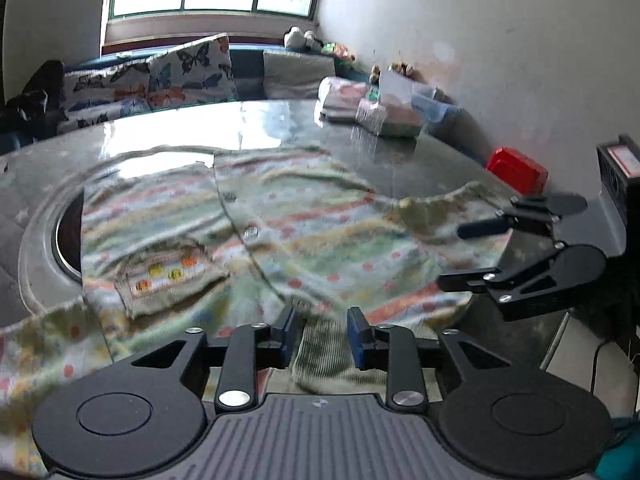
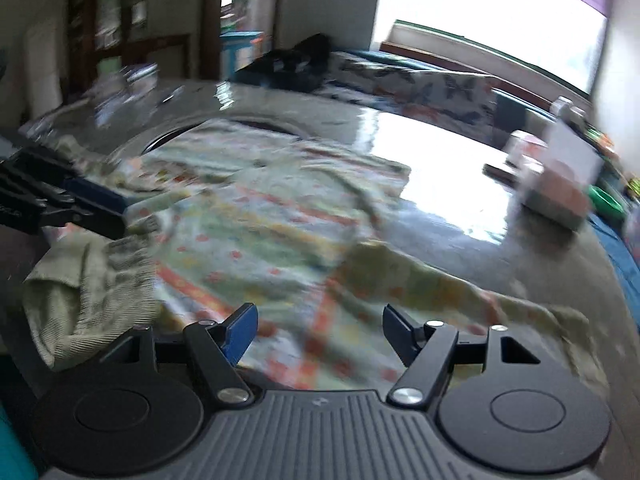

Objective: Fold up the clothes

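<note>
While cardigan (image 1: 280,220) sprawls, clear box (image 1: 404,100) holds sth. pink.

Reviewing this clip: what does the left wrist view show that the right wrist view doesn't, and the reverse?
Only the left wrist view shows the red box past the table edge, the cardigan's patch pocket and its buttons, and the ribbed hem lying between the left tool's fingers.

Only the right wrist view shows the dark wooden cabinet and the blue stand behind the table.

Both share the striped knit cardigan spread on the glossy table, the butterfly-print cushions, the folded stack, the window, and each other's tool; the right tool is open.
</note>
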A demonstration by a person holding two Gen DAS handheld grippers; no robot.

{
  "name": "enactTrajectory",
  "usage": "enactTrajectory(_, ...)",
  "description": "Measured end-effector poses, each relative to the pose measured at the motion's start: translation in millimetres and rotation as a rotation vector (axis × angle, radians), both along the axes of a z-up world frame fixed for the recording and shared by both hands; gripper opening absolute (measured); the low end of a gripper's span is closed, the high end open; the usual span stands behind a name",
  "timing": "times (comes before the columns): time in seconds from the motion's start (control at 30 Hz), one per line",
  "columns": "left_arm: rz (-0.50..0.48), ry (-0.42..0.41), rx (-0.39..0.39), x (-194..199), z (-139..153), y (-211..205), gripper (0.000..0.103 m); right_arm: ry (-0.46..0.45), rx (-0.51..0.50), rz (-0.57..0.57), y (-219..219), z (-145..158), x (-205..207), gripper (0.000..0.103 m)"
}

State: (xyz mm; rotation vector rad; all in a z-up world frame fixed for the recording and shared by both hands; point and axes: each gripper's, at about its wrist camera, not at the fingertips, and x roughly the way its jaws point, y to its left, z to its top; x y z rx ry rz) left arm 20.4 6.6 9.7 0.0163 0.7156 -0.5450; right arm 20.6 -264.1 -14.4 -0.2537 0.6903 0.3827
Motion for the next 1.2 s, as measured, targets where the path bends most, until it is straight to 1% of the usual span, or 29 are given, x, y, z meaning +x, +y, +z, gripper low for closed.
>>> enactTrajectory(0.03, 0.001, -0.006, -0.004, 1.0, 2.2, -2.1, 0.037, -0.006, 0.009, -0.036, -9.7, 1.7, -0.8, 0.071)
enactTrajectory(0.07, 0.001, -0.013, -0.008, 2.0, 4.4, -4.1, 0.041, -0.012, 0.019, -0.071, -19.4, 3.3, -1.5, 0.071)
enactTrajectory(0.1, -0.001, -0.017, -0.007, 2.7, 5.3, -7.3, 0.046, -0.019, 0.018, -0.110, -30.0, 3.2, -1.0, 0.071)
enactTrajectory(0.2, -0.010, -0.025, -0.001, 4.3, 6.3, -17.3, 0.054, -0.040, 0.006, -0.237, -62.5, 0.0, 3.2, 0.071)
enactTrajectory(0.4, -0.014, -0.018, 0.015, 5.7, 3.5, -27.5, 0.061, -0.068, 0.020, -0.513, -134.2, -11.6, 15.2, 0.070)
enactTrajectory(0.43, -0.011, -0.019, 0.018, 6.0, 3.5, -27.9, 0.061, -0.070, 0.019, -0.549, -144.1, -14.2, 17.4, 0.070)
enactTrajectory(0.5, -0.004, -0.019, 0.023, 6.7, 3.4, -28.3, 0.066, -0.064, 0.047, -0.617, -164.4, -19.3, 22.7, 0.069)
enactTrajectory(0.6, 0.003, -0.015, 0.031, 8.0, 2.5, -29.2, 0.067, -0.037, 0.116, -0.674, -184.2, -25.7, 26.4, 0.063)
enactTrajectory(0.67, 0.004, -0.011, 0.035, 8.3, 1.3, -30.2, 0.067, -0.037, 0.153, -0.683, -191.5, -29.8, 27.2, 0.062)
enactTrajectory(0.73, 0.004, -0.006, 0.039, 8.6, 0.2, -31.3, 0.068, -0.045, 0.151, -0.677, -192.0, -30.6, 25.7, 0.058)
enactTrajectory(0.77, 0.004, -0.004, 0.041, 8.7, -0.4, -31.8, 0.068, -0.046, 0.152, -0.673, -192.1, -30.6, 24.9, 0.058)
enactTrajectory(0.9, 0.006, 0.005, 0.044, 8.6, -2.0, -33.3, 0.069, -0.051, 0.165, -0.661, -189.1, -29.9, 25.3, 0.049)
enactTrajectory(0.93, 0.006, 0.006, 0.044, 8.3, -2.2, -33.5, 0.069, -0.051, 0.174, -0.661, -188.8, -29.2, 25.8, 0.043)
enactTrajectory(0.97, 0.006, 0.006, 0.044, 7.8, -2.2, -33.6, 0.069, -0.051, 0.182, -0.661, -188.5, -28.6, 26.3, 0.040)
enactTrajectory(1.03, 0.007, 0.006, 0.043, 7.2, -2.1, -33.6, 0.069, -0.047, 0.197, -0.656, -187.4, -27.2, 26.3, 0.026)
enactTrajectory(1.07, 0.008, 0.006, 0.043, 7.2, -2.2, -33.7, 0.069, -0.044, 0.210, -0.647, -187.3, -26.5, 25.6, 0.021)
enactTrajectory(1.1, 0.008, 0.007, 0.044, 7.5, -2.5, -33.9, 0.069, -0.043, 0.216, -0.642, -186.0, -25.6, 25.4, 0.014)
enactTrajectory(1.13, 0.008, 0.008, 0.045, 8.0, -2.7, -34.4, 0.069, -0.041, 0.221, -0.638, -184.7, -24.7, 25.2, 0.010)
enactTrajectory(1.2, 0.005, 0.008, 0.047, 8.5, -3.2, -35.8, 0.069, -0.056, 0.210, -0.631, -179.6, -20.7, 24.9, 0.008)
